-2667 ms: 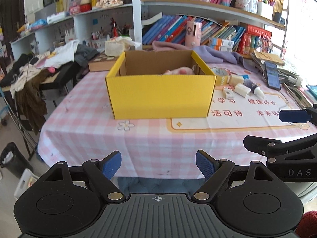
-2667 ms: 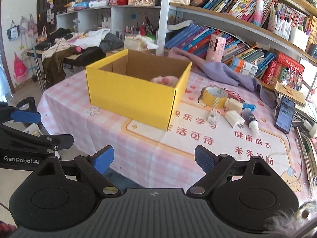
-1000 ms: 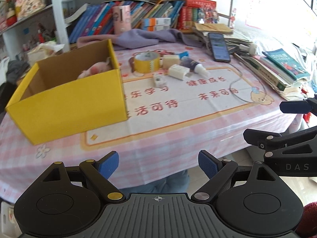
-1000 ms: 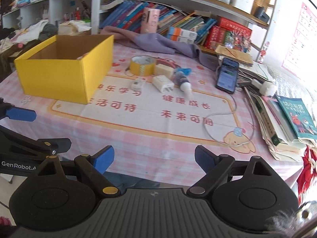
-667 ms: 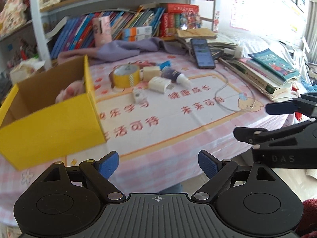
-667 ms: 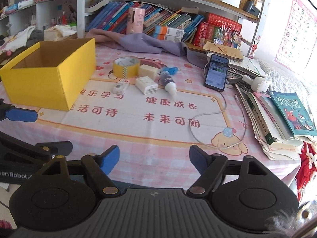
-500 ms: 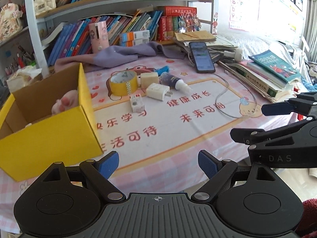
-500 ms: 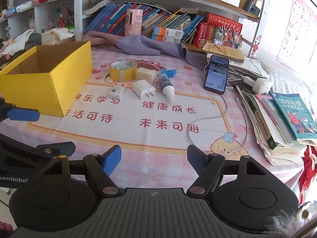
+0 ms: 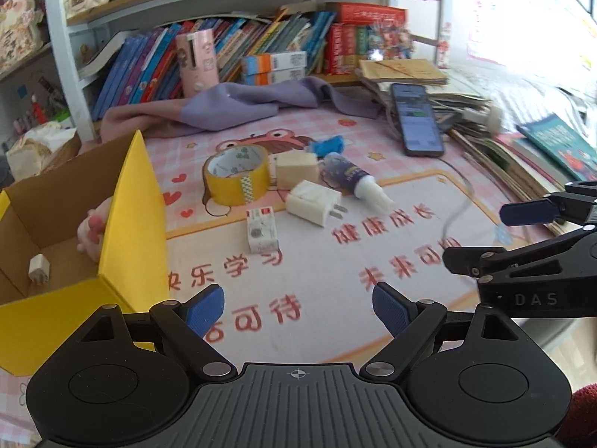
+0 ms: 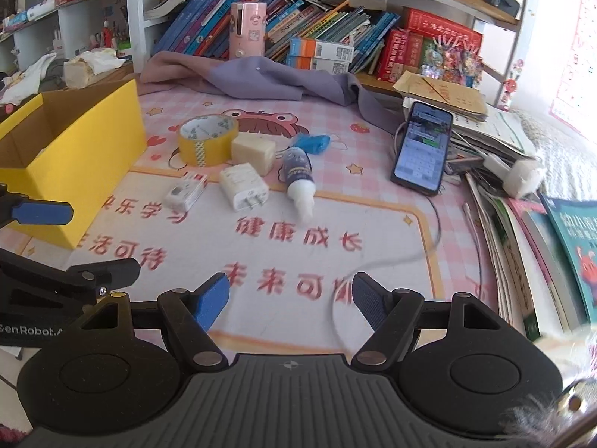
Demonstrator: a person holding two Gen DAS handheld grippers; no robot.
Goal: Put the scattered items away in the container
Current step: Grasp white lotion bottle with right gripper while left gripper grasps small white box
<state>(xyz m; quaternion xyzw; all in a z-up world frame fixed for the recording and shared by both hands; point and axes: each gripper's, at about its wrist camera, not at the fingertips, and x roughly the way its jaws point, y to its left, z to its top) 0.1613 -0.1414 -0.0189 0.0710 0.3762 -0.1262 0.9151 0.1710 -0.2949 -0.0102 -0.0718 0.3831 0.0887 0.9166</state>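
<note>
A yellow cardboard box [image 9: 145, 201] [image 10: 97, 142] stands at the left of the table; a pink toy [image 9: 93, 231] and a small white plug [image 9: 39, 268] lie inside. Beside it lie a yellow tape roll [image 9: 237, 179] [image 10: 207, 143], a beige block [image 9: 296, 168] [image 10: 253, 151], a white charger [image 9: 315, 205] [image 10: 244, 186], a small white box [image 9: 261, 231] [image 10: 184, 194], a dark dropper bottle [image 9: 349, 181] [image 10: 298, 175] and a blue wrapper [image 10: 315, 143]. My left gripper [image 9: 298, 308] and right gripper [image 10: 291, 296] are open and empty, near the front edge.
A phone [image 10: 423, 147] and a white cable [image 10: 391, 261] lie to the right. Stacked books [image 10: 541, 224] run along the right edge. A purple cloth [image 10: 268, 78] and a bookshelf [image 10: 317, 37] are at the back. The right gripper shows in the left wrist view [image 9: 530, 246].
Both grippers have swung right from facing the box and moved in over the table toward the scattered items. The right jaws have narrowed slightly; both stay open.
</note>
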